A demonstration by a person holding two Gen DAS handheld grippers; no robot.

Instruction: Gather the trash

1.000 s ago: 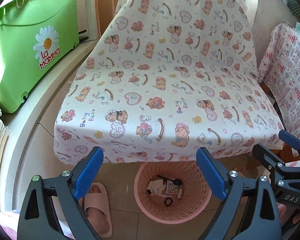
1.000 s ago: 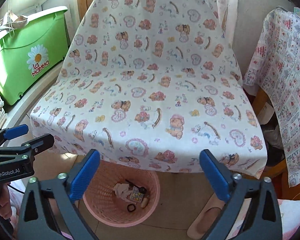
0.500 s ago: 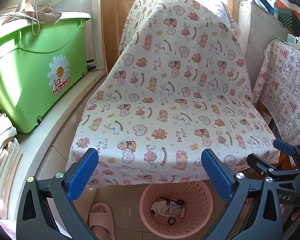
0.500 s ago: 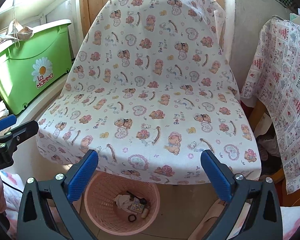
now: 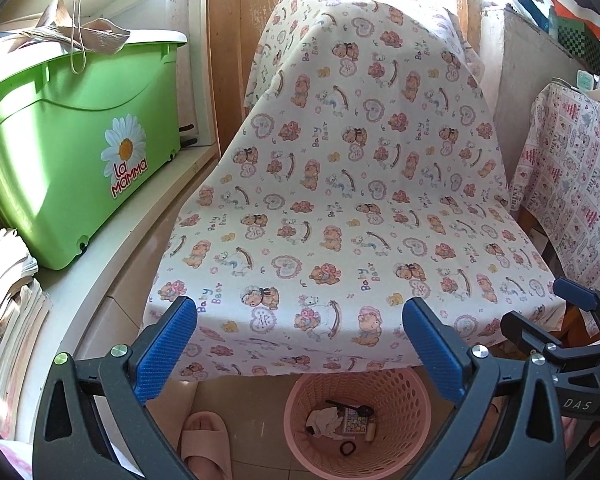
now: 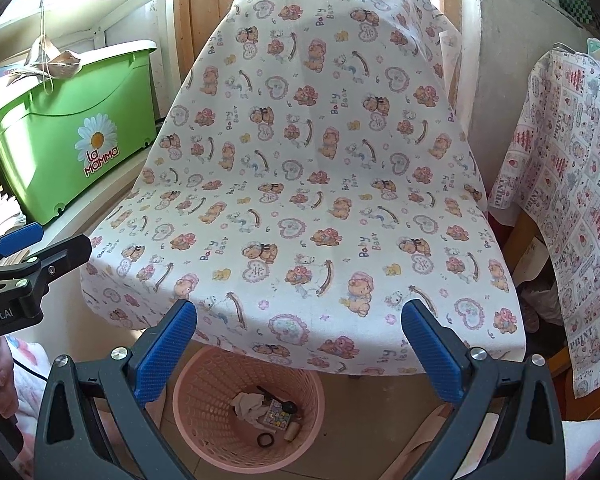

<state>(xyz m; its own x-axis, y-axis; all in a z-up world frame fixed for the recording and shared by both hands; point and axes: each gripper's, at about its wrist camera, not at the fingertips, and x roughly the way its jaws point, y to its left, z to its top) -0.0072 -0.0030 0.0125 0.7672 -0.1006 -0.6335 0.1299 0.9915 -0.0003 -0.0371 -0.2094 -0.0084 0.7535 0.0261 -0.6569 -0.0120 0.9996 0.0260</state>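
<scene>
A pink perforated basket stands on the floor under the front edge of a chair. It holds a crumpled white tissue, a small colourful box, a black hair tie and other small bits. My left gripper hangs above and in front of it, open wide, nothing between its blue pads. The right gripper is beside it, also open and empty, above the same basket. Each gripper shows at the edge of the other's view: right gripper, left gripper.
The chair is draped in a bear-print cloth. A green lidded bin sits on a white ledge to the left, with stacked papers nearer me. A pink slipper lies left of the basket. A patterned cloth hangs on the right.
Both views have tilted upward, so the basket has slid lower in frame and more chair back shows. The left gripper's jaws have spread slightly wider. The trash has not moved.
</scene>
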